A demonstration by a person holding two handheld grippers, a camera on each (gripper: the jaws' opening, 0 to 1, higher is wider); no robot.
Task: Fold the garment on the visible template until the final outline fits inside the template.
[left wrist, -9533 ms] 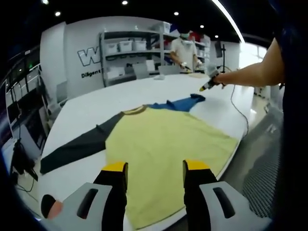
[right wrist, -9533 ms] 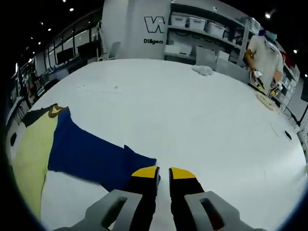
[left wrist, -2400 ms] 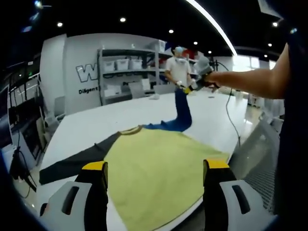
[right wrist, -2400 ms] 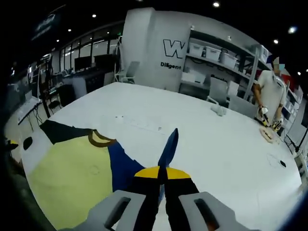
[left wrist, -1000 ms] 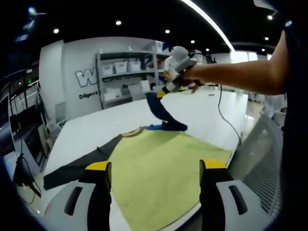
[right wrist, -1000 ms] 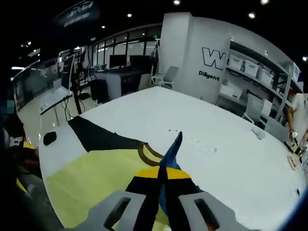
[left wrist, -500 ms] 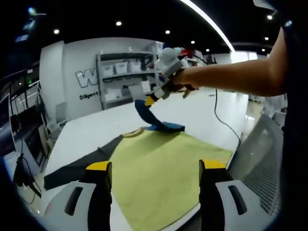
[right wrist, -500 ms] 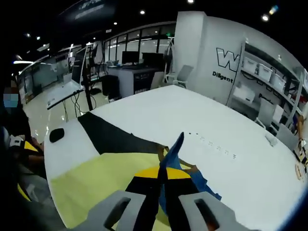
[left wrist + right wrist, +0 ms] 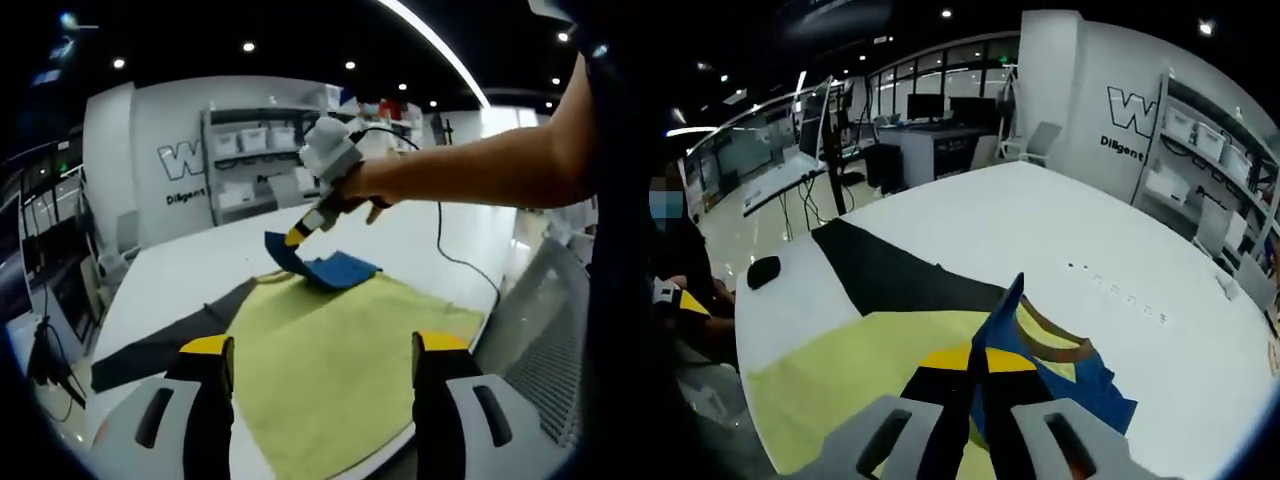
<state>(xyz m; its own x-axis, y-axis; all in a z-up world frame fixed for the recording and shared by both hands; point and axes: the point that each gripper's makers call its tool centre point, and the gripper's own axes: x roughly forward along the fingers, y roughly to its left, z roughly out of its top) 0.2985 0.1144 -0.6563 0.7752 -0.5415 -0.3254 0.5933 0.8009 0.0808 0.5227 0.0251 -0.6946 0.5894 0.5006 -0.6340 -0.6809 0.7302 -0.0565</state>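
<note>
large white oval bench point(image 9: 190, 268) point(image 9: 1040, 225) | lying on it: yellow-green shirt with black and blue sleeves point(image 9: 330, 345) point(image 9: 840, 370), spread flat | small dark oval object point(image 9: 763, 271) near bench edge, beside black sleeve point(image 9: 895, 280)

Garment point(image 9: 330, 350) lies flat on the table point(image 9: 190, 265), its body nearest the left gripper point(image 9: 320, 352), which hangs above the near hem, jaws apart. One sleeve point(image 9: 160, 345) stretches out flat to the left. The other sleeve point(image 9: 325, 268) is pinched in the right gripper point(image 9: 292, 237), lifted and folded back over the far part of the body. Shelves point(image 9: 255, 160) stand behind the table.

In the right gripper view, right gripper point(image 9: 975, 365) sits above the garment point(image 9: 860, 365), flat sleeve point(image 9: 895, 275) beyond it.
</note>
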